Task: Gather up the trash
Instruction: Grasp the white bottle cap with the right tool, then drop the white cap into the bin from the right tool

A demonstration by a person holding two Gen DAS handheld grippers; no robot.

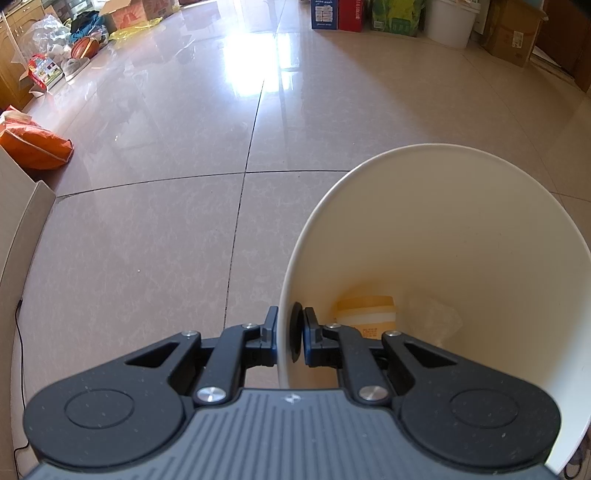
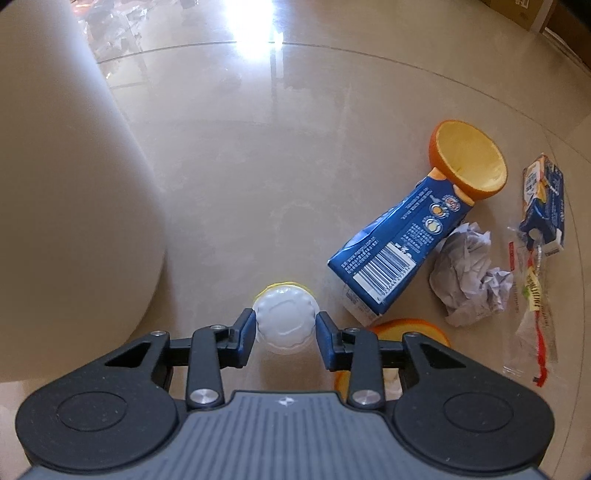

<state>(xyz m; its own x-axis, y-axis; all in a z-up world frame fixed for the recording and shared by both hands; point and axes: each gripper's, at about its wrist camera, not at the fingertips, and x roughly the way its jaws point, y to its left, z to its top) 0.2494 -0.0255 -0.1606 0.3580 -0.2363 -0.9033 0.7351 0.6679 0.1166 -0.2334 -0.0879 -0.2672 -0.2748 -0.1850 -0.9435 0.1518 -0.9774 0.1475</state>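
My left gripper [image 1: 290, 326] is shut on the rim of a white bin [image 1: 443, 155], one pad outside the wall and one inside. At the bin's bottom lie a yellow container [image 1: 365, 314] and some clear plastic [image 1: 436, 317]. In the right wrist view, my right gripper [image 2: 284, 326] points down at the floor, its pads against both sides of a white-capped yellow bottle [image 2: 284, 314]. The bin's outer wall [image 2: 74, 184] fills the left of that view. Right of the bottle lie a blue carton [image 2: 399, 243], an orange peel half [image 2: 469, 162], crumpled paper [image 2: 469, 269], a smaller carton [image 2: 546, 210] and a clear wrapper [image 2: 532, 314].
Another orange peel [image 2: 406, 328] lies partly under the right finger. In the left wrist view, an orange bag [image 1: 33, 144] and a cardboard flap [image 1: 26, 229] sit on the left. Boxes and a white bucket [image 1: 450, 22] line the far wall. Glossy tiled floor stretches between them.
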